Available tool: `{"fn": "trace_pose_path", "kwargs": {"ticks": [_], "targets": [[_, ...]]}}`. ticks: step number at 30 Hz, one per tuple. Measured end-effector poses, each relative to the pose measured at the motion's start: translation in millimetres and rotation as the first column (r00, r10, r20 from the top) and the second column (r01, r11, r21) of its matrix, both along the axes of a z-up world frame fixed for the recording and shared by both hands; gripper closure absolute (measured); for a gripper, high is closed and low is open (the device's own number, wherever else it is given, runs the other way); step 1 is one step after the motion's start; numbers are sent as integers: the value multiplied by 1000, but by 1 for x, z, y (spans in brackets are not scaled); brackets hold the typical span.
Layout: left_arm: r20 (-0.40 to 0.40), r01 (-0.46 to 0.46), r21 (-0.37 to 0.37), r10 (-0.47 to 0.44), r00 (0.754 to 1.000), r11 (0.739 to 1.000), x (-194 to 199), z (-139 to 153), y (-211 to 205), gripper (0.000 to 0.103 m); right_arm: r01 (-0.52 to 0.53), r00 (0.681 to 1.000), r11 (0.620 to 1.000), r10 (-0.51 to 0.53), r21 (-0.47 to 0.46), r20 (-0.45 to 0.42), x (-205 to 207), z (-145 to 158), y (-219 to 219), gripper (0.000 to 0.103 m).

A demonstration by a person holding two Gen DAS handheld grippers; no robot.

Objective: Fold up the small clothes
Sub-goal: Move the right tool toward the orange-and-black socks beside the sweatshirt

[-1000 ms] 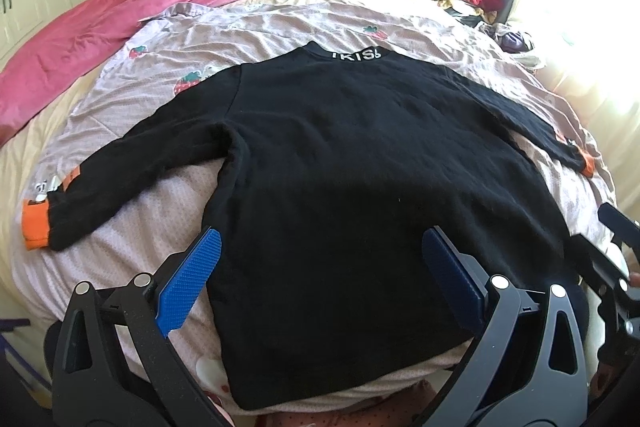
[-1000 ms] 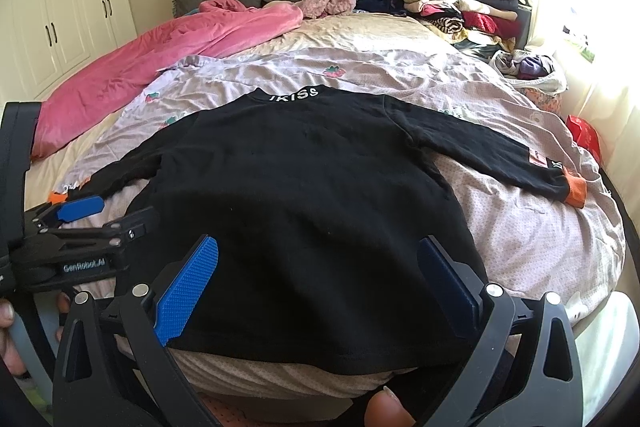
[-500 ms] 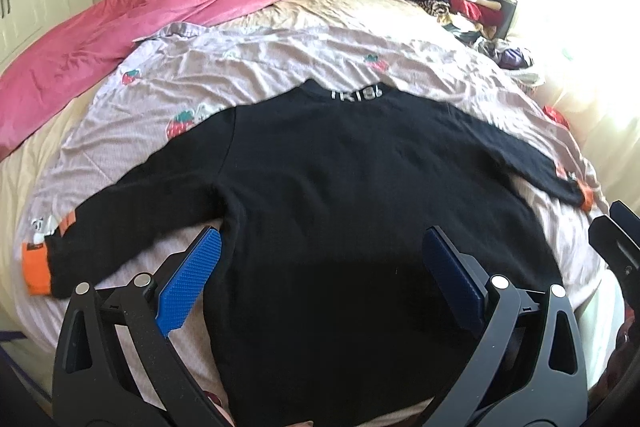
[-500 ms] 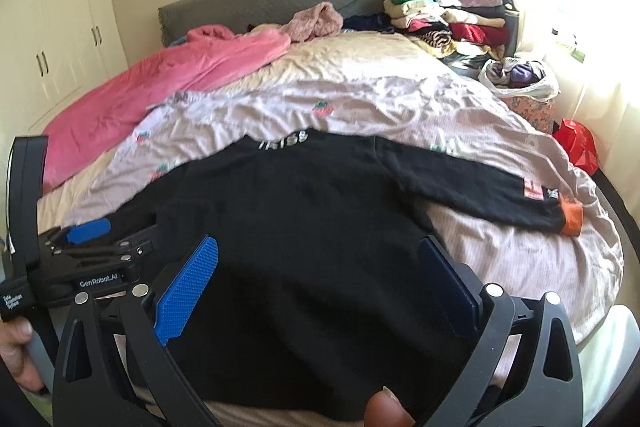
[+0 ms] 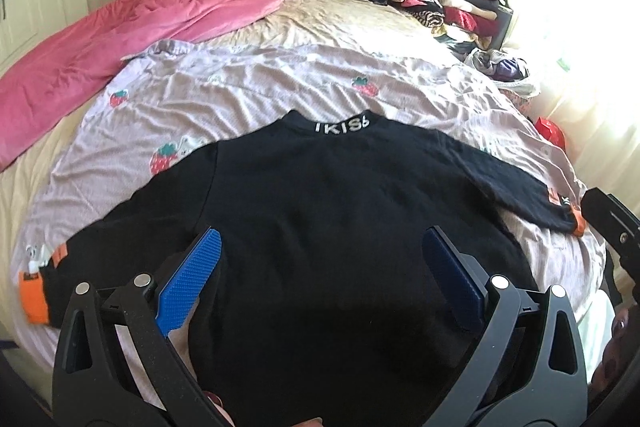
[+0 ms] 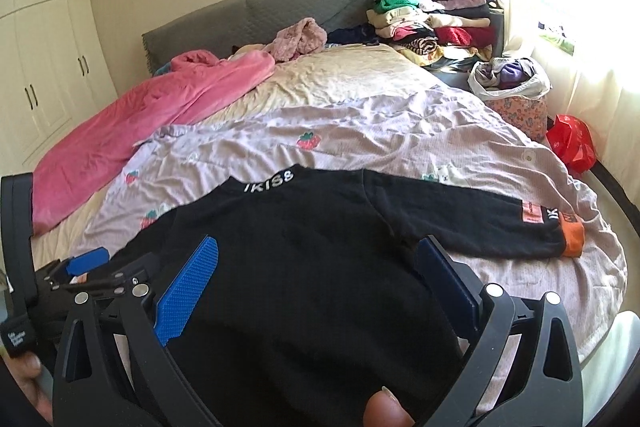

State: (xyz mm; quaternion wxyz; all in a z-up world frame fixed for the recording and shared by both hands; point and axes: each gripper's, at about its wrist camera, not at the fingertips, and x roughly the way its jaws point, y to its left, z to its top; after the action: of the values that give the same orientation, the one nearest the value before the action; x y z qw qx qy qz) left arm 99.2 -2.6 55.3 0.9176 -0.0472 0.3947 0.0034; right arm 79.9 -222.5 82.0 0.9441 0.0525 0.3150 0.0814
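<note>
Left gripper (image 5: 320,267), right gripper (image 6: 316,275): 2 units, jaws spread, empty, lower frame. Black sweater (image 5: 340,219): flat mid-frame, sleeves out, likely ready for folding.

Black sweater (image 5: 340,227) spread flat across the near bed, bare lilac sheet (image 5: 280,87) beyond its collar, pink blanket (image 5: 120,39) crowding the far left, clothes stack (image 6: 432,23) far right

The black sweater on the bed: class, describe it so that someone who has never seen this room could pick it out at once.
On the bed, find the lilac strawberry-print sheet. The black sweater lies flat on its near half, sleeves spread to either side, in front of both open grippers. Unlike the pink blanket and the stacked clothes behind, it has white collar lettering and orange cuffs.
</note>
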Motion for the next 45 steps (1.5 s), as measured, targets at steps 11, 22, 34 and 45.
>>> {"fn": "trace_pose_path", "kwargs": {"ticks": [11, 22, 34, 45], "targets": [[37, -8, -16, 9, 999, 1000, 34, 19, -3, 8, 61, 998, 998, -62, 24, 24, 32, 20, -21, 4], [36, -10, -32, 11, 999, 999, 70, 21, -10, 8, 185, 980, 979, -190, 83, 52, 72, 34, -65, 4], [70, -11, -58, 15, 997, 998, 119, 21, -33, 8, 378, 921, 921, -384, 94, 56, 101, 20, -133, 4], [-3, -5, -24, 5, 1000, 1000, 152, -20, -55, 8, 570, 821, 818, -569, 74, -38, 107, -35, -206, 4]]}}
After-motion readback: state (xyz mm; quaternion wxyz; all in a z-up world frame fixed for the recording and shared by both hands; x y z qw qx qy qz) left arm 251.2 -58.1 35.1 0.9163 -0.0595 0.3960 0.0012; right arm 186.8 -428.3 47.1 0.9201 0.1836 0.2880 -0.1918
